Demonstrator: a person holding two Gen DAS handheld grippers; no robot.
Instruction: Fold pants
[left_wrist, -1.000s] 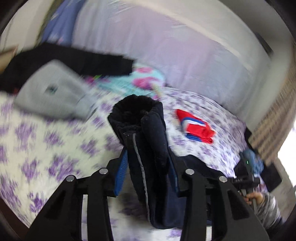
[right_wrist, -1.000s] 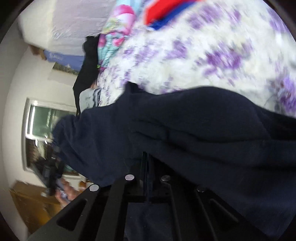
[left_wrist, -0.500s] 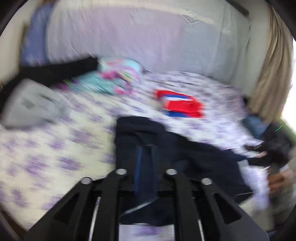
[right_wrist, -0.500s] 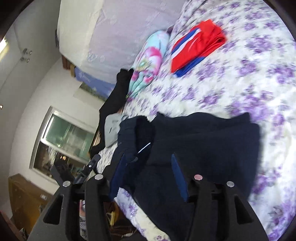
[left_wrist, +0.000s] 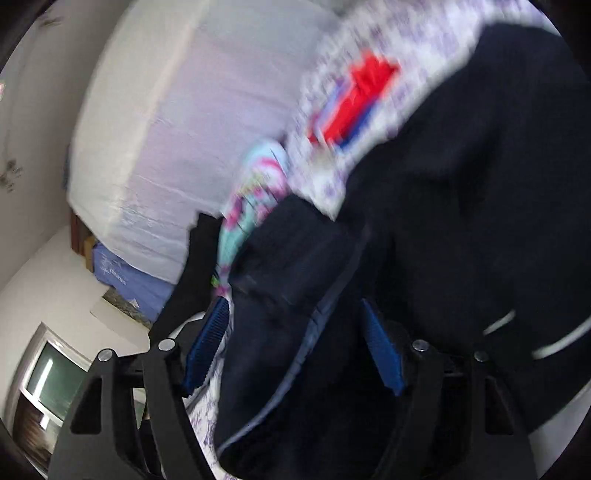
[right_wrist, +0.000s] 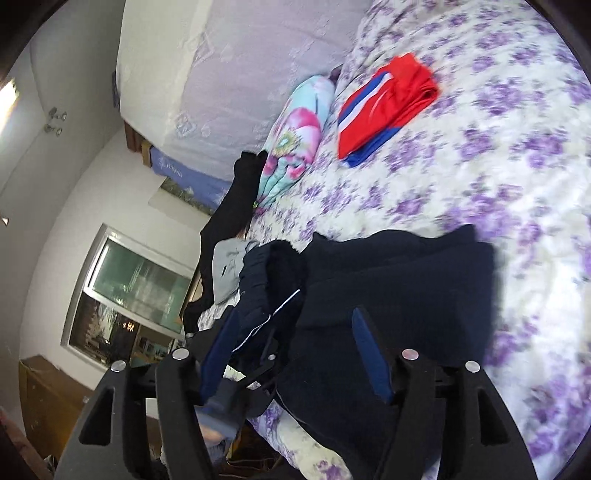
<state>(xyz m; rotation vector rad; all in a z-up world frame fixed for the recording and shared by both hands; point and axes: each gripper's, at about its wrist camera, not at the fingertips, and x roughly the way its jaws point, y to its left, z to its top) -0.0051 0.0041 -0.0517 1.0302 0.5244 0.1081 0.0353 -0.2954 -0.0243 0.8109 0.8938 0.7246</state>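
The dark navy pants (right_wrist: 388, 280) with a thin white side stripe lie in a folded heap on the purple-flowered bedspread (right_wrist: 480, 158), near the bed's edge. In the right wrist view my right gripper (right_wrist: 295, 350) is open, its blue pads on either side of the heap's near end. In the blurred left wrist view the pants (left_wrist: 461, 206) fill the right half, and my left gripper (left_wrist: 295, 350) is open with the cloth between its blue pads.
Folded red, white and blue shorts (right_wrist: 384, 110) lie further up the bed. A turquoise flowered garment (right_wrist: 295, 144), a black garment (right_wrist: 236, 199) and a grey one (right_wrist: 227, 266) lie along the far side. A covered headboard (right_wrist: 229, 66) and a window (right_wrist: 129, 288) stand beyond.
My left gripper was shut on the pants half a second ago and has opened, and its view has rolled sideways. My right gripper stays open over the heap.
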